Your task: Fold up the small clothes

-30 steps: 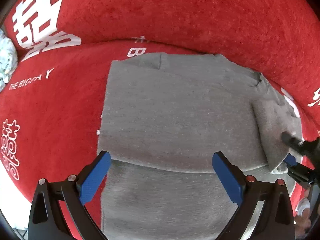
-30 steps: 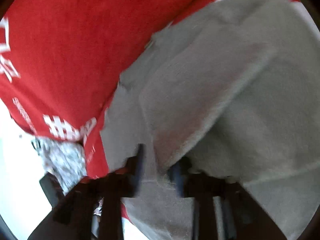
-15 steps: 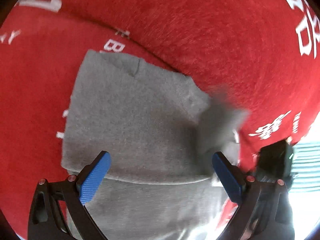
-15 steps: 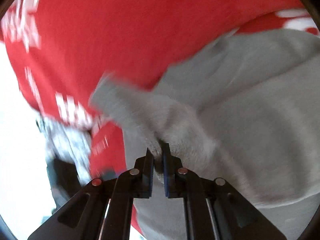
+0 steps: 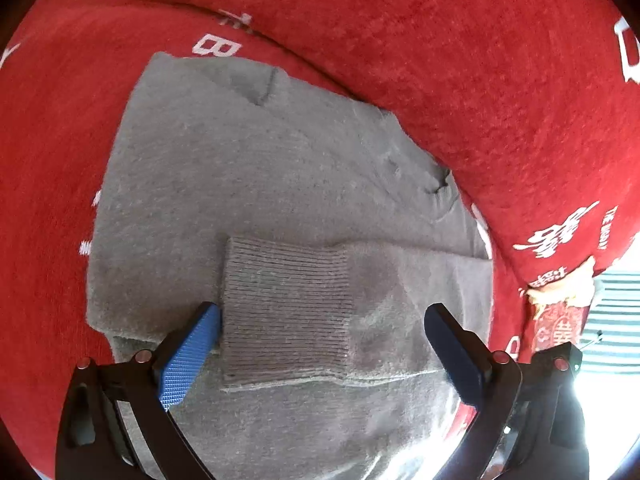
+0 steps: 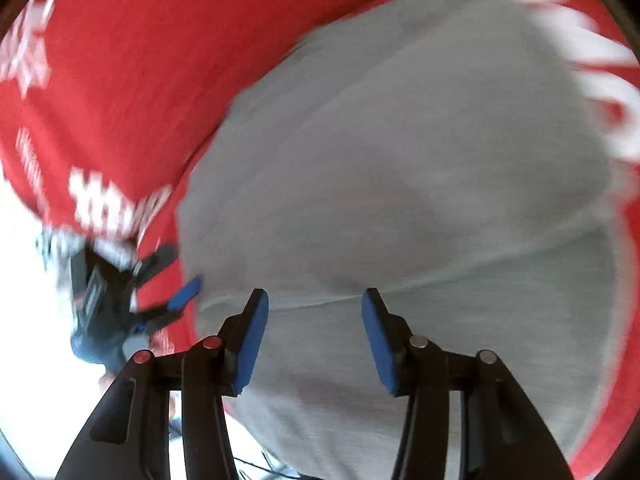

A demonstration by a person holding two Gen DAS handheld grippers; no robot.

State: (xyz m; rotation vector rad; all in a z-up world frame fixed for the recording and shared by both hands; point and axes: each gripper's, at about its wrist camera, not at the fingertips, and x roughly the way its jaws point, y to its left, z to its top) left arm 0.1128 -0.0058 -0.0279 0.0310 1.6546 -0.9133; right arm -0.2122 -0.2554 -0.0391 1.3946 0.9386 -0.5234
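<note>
A red cover printed with white lettering is spread beneath everything. On it a grey sweater is laid flat, its ribbed cuff folded across the body toward six o'clock. The left tool is held wide open, empty. The right tool, its jaws just opened, is held clear above the fabric.

Right wrist view is motion-blurred; the grey sweater's near hem (lower edge) is cut off.
</note>
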